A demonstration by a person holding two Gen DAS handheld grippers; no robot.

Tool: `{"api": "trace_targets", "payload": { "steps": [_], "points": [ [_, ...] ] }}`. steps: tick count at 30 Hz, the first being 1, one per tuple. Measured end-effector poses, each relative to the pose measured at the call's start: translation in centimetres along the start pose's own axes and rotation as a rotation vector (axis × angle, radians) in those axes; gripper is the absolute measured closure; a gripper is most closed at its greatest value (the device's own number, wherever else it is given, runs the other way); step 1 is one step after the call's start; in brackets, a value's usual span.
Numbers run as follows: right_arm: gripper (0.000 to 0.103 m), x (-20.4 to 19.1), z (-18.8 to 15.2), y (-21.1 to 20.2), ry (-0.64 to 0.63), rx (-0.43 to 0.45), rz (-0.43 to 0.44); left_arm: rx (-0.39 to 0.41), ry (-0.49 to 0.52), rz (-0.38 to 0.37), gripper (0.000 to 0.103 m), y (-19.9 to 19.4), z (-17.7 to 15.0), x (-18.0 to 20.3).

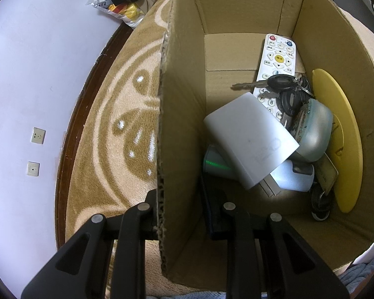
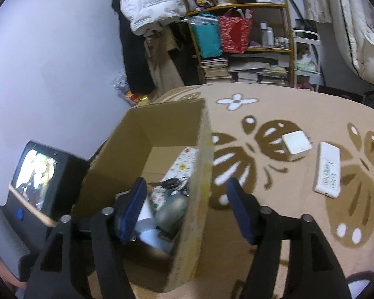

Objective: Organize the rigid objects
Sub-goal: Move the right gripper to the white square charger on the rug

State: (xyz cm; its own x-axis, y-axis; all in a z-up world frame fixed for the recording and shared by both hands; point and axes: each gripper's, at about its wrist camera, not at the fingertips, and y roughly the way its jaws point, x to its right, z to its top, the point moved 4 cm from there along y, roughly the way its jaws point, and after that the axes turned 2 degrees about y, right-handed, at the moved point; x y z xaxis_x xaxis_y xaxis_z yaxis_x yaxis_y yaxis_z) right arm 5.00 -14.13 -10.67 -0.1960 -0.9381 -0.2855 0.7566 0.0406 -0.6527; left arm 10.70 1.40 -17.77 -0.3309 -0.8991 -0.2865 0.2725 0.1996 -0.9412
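In the left wrist view we find the left gripper (image 1: 184,214) at the bottom centre of the frame, its two fingers astride the near wall of the cardboard box (image 1: 236,5) — one finger outside over the carpet (image 1: 117,94), the other inside; the fingers appear to be closed on that wall, steadying the box. Inside, toward the right of the frame, lie a white remote (image 1: 276,67) with a yellow centre button, a bunch of keys (image 1: 281,84) across it, a white rectangular block (image 1: 249,137) with a faint embossed mark we cannot read, a silver-grey rounded case (image 1: 314,132), a pale blue item (image 1: 294,177) beneath, and a yellow disc (image 1: 341,137) leaning on the right wall. The remote's keys carry digits — 4, 7, 8 are legible — and small characters too fine to read. In the right wrist view the right gripper (image 2: 187,211) sits at the lower centre, fingers spread wide and holding nothing, one finger over the box interior and the other over the carpet. We judge the sorting well advanced: two items remain on the carpet at the right of the frame, a white square adapter (image 2: 296,144) and a white power strip (image 2: 329,172), lying just beside each other and well apart from the box. The next move, in our judgement, calls for swinging the right gripper toward the adapter, the nearer piece, and closing across its flat sides. No lettering on either is legible.
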Motion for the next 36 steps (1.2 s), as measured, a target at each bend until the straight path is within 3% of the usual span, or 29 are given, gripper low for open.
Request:
{"api": "trace_targets", "payload": {
  "steps": [3, 7, 12, 17, 23, 36],
  "points": [
    [0.01, 1.3, 0.5, 0.0, 0.019, 0.003, -0.051, -0.002, -0.001, -0.004, 0.08, 0.0, 0.0, 0.0],
    [0.0, 3.4, 1.5, -0.2, 0.012, 0.013, -0.159, -0.005, -0.002, -0.007, 0.08, 0.2, 0.0, -0.1],
    [0.0, 5.8, 3.2, -0.2, 0.023, 0.02, -0.222, -0.004, 0.002, -0.005, 0.08, 0.2, 0.0, -0.2],
    [0.0, 7.8, 4.8, -0.7, 0.083, 0.048, -0.209, -0.006, 0.007, 0.001, 0.08, 0.2, 0.1, 0.0],
    [0.0, 9.3, 6.7, 0.1, 0.081, 0.041, -0.268, -0.005, 0.007, 0.0, 0.08, 0.2, 0.0, -0.1],
    [0.0, 13.3, 8.0, 4.9, 0.052, -0.026, -0.285, -0.005, 0.004, -0.005, 0.08, 0.2, 0.1, -0.2]
  ]
}}
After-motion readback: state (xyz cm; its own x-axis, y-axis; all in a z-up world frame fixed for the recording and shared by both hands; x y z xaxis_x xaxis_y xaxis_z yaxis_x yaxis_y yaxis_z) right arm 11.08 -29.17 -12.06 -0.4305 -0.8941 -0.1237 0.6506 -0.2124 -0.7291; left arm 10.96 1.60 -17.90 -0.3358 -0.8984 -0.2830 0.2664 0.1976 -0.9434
